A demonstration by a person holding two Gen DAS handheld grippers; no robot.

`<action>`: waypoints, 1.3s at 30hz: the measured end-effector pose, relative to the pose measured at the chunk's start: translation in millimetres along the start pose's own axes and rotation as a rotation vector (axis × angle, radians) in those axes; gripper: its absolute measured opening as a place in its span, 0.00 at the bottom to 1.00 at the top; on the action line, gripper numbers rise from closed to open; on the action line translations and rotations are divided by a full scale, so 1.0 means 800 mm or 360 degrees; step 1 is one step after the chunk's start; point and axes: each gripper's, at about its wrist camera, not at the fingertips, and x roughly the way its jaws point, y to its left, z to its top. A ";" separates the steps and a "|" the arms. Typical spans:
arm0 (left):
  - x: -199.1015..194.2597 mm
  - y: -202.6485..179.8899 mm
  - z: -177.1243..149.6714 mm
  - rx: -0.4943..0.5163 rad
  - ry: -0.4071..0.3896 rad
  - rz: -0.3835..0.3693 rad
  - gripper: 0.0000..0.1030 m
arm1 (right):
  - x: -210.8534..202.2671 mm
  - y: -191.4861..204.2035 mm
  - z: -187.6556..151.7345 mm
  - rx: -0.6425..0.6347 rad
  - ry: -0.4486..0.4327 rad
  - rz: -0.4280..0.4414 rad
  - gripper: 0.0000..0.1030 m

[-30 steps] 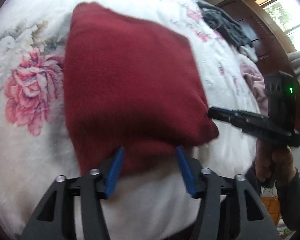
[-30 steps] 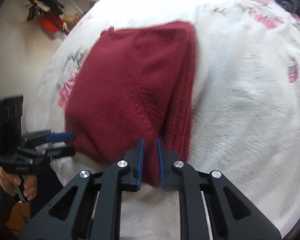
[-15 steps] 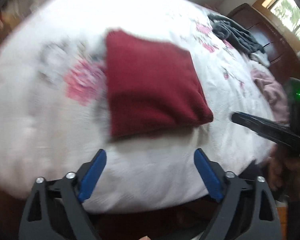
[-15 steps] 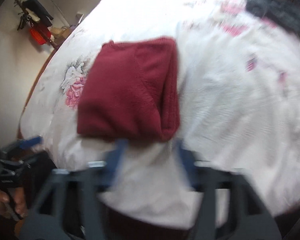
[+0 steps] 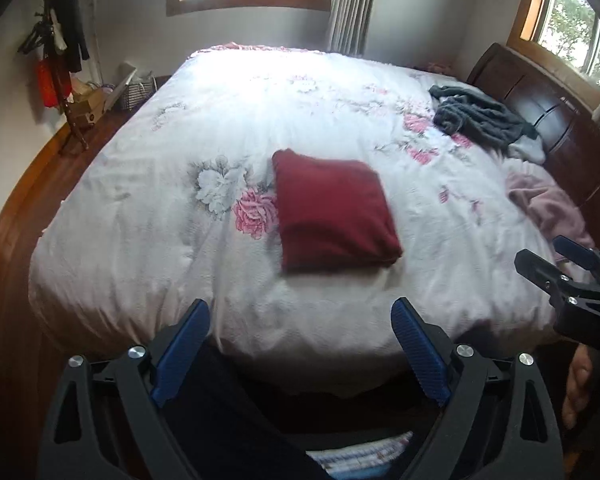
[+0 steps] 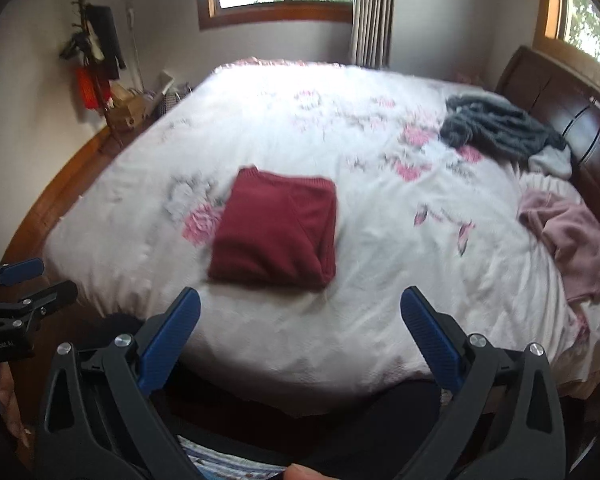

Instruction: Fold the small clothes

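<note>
A dark red knit garment (image 5: 332, 210) (image 6: 278, 232) lies folded into a flat square near the front of the bed's white floral cover (image 5: 260, 112) (image 6: 380, 240). My left gripper (image 5: 300, 320) hangs open off the bed's near edge, well short of the garment, nothing between its blue pads. My right gripper (image 6: 300, 312) is likewise open and empty, pulled back from the bed. Each gripper shows at the side of the other's view: the right one (image 5: 556, 260), the left one (image 6: 28, 280).
A grey garment (image 5: 480, 120) (image 6: 500, 128) and a pink one (image 5: 548, 204) (image 6: 572, 236) lie crumpled at the right, beside the dark wooden headboard (image 5: 548, 112). A coat stand (image 5: 56, 52) and boxes stand on the floor at far left. Dark trousers show below the grippers.
Both grippers let go of the red garment, opened wide and drew back from the bed. The folded garment stays lying flat on the cover.
</note>
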 end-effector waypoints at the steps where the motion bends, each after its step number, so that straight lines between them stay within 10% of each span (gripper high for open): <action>1: -0.014 -0.001 0.001 -0.0008 -0.0018 -0.0019 0.90 | -0.014 0.002 0.005 -0.0003 -0.0020 -0.0005 0.97; 11: -0.075 -0.029 -0.017 0.0094 -0.0072 -0.0012 0.90 | -0.092 0.033 0.000 -0.0011 -0.0047 -0.0046 0.97; 39: -0.043 -0.032 -0.010 0.0081 0.0031 -0.0054 0.90 | -0.056 0.028 0.001 0.0013 0.0054 -0.0056 0.97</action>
